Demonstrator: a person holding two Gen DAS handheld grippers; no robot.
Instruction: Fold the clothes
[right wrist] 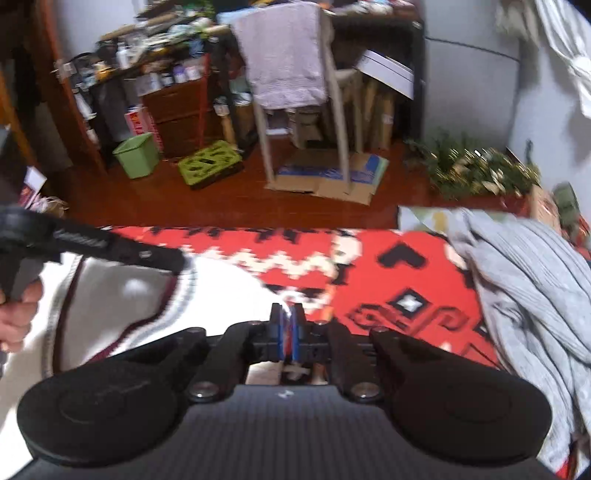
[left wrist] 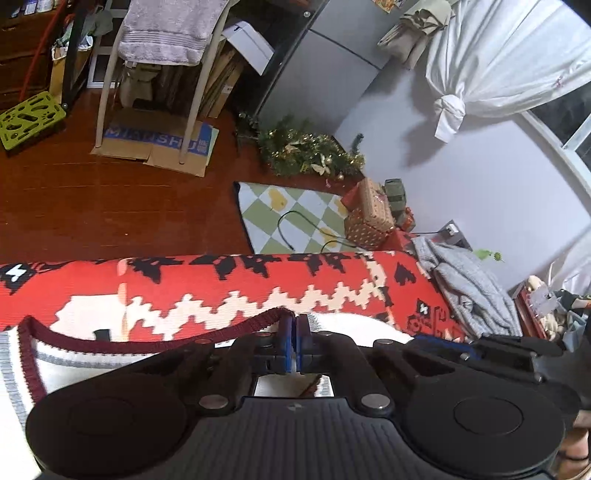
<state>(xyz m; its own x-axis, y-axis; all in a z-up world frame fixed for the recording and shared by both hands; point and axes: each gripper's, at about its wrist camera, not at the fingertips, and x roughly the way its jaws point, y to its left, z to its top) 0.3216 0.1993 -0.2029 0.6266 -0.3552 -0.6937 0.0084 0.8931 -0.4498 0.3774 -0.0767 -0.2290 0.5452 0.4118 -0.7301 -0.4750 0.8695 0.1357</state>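
Observation:
A white sweater [left wrist: 85,350] with a maroon edge and grey stripes lies on a red patterned blanket [left wrist: 332,273]. My left gripper [left wrist: 294,321] is shut on its maroon edge, which lifts in a ridge to the pads. In the right wrist view the sweater [right wrist: 122,295] spreads to the left, blurred by motion. My right gripper [right wrist: 287,314] is shut at the sweater's right border, with a sliver of pale cloth between the pads. A hand [right wrist: 14,317] holds the left gripper [right wrist: 173,264] over the sweater. A grey knitted garment [right wrist: 528,280] lies crumpled at the blanket's right end.
Beyond the blanket [right wrist: 406,273] is a red-brown wooden floor [left wrist: 110,199]. On it stand a chair draped with a towel [left wrist: 166,33], flattened cardboard [left wrist: 159,144], a green crate [right wrist: 208,164], a wreath [left wrist: 306,151], a checkered mat [left wrist: 291,218] and wrapped boxes [left wrist: 369,214].

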